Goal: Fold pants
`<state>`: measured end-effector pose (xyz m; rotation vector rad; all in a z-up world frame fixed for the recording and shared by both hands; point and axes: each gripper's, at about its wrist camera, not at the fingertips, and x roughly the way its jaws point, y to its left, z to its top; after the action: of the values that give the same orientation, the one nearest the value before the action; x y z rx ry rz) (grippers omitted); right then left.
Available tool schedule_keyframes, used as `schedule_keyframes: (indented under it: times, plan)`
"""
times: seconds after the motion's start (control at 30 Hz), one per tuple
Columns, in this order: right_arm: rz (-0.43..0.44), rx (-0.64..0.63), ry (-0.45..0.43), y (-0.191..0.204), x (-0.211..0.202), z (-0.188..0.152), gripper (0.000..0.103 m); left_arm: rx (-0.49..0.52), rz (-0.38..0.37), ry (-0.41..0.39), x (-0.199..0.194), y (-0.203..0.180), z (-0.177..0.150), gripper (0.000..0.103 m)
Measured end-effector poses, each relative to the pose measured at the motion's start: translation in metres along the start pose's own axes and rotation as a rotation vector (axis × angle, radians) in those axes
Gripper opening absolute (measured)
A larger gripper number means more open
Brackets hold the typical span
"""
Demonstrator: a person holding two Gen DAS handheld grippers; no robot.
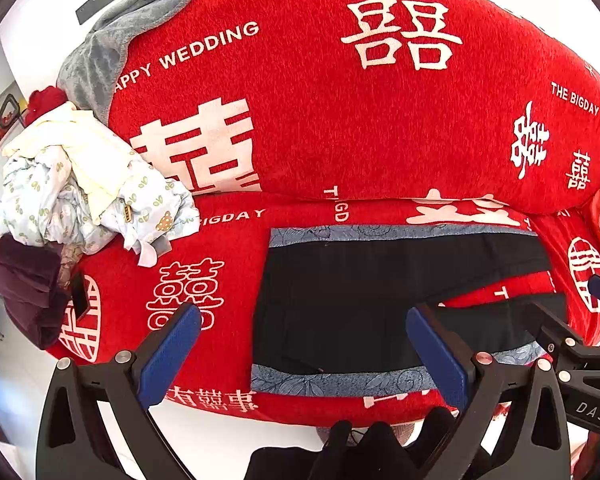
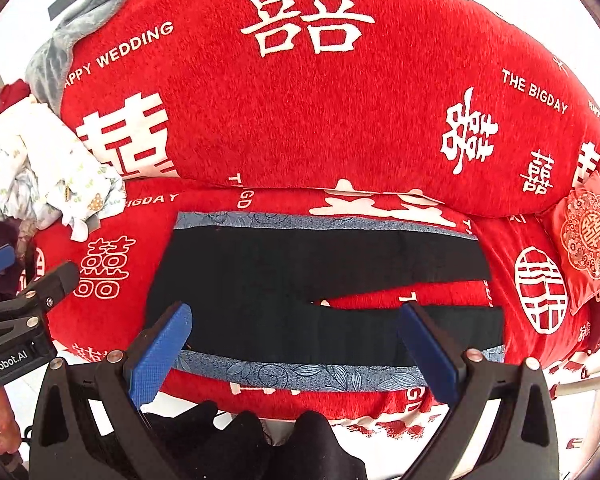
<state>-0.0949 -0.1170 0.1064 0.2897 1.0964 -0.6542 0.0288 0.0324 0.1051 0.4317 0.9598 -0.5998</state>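
Left gripper point(image 1: 302, 350): jaws spread wide, blue pads point(image 1: 168, 356) empty, above the sofa's front edge.
Right gripper point(image 2: 296, 346): jaws spread wide, nothing between them, over the near leg.
Pants point(image 2: 284, 280): black, laid flat on the seat, 2 legs parted toward the right, blue patterned bands along both long edges.
Sofa cover point(image 2: 340, 120): red with white lettering.
Clothes pile point(image 1: 80, 184): pale garments heaped at seat's left end.
Cushion point(image 2: 584, 236): red, embroidered, far right.
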Motion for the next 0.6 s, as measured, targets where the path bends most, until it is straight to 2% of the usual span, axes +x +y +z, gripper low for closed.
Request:
schedule_keyframes:
  times: [0.6]
  plan:
    - [-0.003, -0.006, 0.005, 0.0042, 0.0006, 0.0, 0.103, 0.003, 0.004, 0.013, 0.002, -0.0001, -0.0038, 0.103]
